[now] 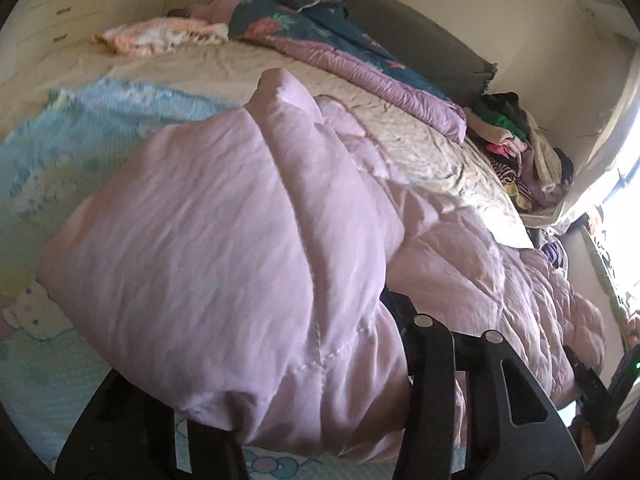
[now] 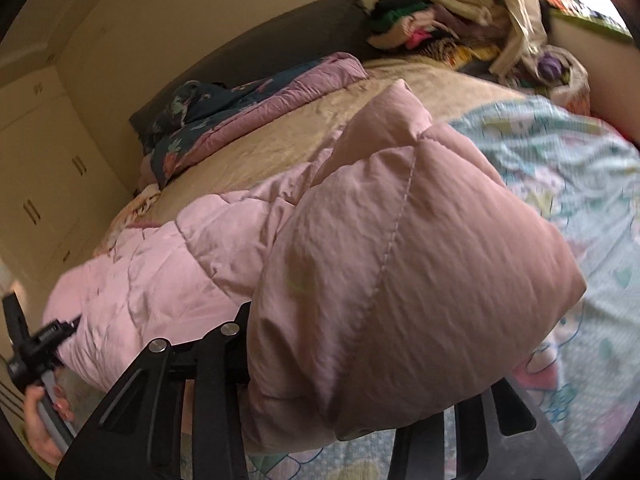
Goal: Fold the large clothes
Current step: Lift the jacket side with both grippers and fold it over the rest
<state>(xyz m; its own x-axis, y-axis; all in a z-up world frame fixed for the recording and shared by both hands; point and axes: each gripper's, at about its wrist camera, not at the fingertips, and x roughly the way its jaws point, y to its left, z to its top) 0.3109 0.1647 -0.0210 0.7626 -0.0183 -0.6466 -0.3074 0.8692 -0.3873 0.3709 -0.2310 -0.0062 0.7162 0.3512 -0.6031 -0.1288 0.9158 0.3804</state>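
Left wrist view: the left gripper [image 1: 304, 364] has its jaws clamped on a bunched pink quilted coat [image 1: 224, 240], lifted over the bed [image 1: 192, 68]; a clothes pile [image 1: 516, 152] sits far right.

Right wrist view: the right gripper [image 2: 360, 364] jaws pinch the coat's other end [image 2: 400, 248], above a patterned blue blanket [image 2: 568, 168].

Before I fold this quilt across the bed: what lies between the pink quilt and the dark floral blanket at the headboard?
Only bare beige bedsheet lies between the pink quilt and the floral blanket; both wrist views show it.
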